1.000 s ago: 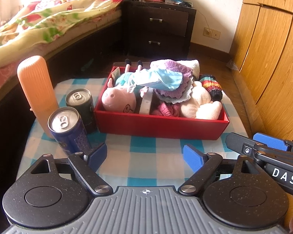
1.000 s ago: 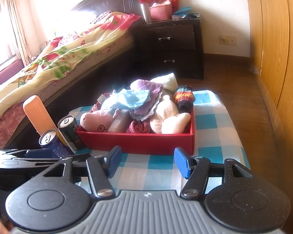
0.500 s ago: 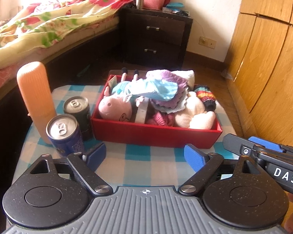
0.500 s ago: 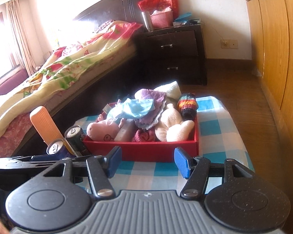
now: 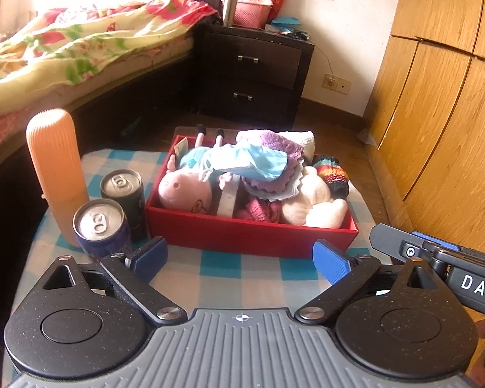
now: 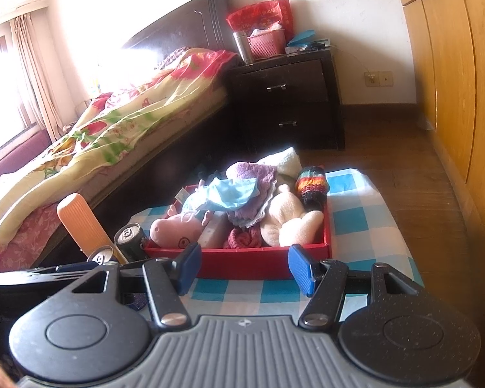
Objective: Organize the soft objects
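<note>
On the blue-checked tablecloth (image 5: 229,268), the soft toys and knitted pieces are already lying piled in the shallow red cardboard box (image 5: 242,232), so little seems left. The left gripper (image 5: 239,257) is opening, empty; the right gripper (image 6: 242,266) is hovering parted, gripping nothing.

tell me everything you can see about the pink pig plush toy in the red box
The pink pig plush toy is soft fabric with a round snout, a stitched smile and a light blue top. It lies on its side in the left end of the shallow red cardboard box, head toward the cameras, thin black-tipped legs over the far wall. A light blue cloth drapes across its body. Neither gripper touches it.
</note>
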A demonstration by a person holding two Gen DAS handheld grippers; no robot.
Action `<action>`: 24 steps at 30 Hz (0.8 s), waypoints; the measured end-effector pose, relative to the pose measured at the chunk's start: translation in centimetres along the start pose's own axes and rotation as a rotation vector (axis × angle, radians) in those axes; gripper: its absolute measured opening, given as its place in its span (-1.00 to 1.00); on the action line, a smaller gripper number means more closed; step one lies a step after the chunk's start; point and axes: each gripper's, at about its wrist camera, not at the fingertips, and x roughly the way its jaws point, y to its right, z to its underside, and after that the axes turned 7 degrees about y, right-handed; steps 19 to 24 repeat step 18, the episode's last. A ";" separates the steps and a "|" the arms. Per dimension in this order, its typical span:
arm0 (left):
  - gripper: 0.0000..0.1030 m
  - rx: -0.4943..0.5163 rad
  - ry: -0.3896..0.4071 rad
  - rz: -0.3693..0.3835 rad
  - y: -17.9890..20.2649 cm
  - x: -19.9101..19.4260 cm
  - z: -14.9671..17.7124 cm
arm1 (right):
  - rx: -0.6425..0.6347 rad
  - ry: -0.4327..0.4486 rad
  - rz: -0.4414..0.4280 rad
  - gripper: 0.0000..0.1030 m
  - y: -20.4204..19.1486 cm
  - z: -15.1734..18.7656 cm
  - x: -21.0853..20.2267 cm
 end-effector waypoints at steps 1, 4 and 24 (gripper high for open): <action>0.82 -0.007 0.001 0.005 -0.1 0.0 0.0 | 0.001 0.004 -0.001 -0.27 0.0 0.0 -0.1; 0.83 0.006 0.017 0.004 0.0 -0.1 0.0 | 0.001 0.009 -0.003 -0.27 -0.1 -0.1 -0.1; 0.89 0.002 0.032 0.008 0.0 -0.1 0.1 | 0.011 0.022 -0.007 -0.26 0.1 -0.2 -0.5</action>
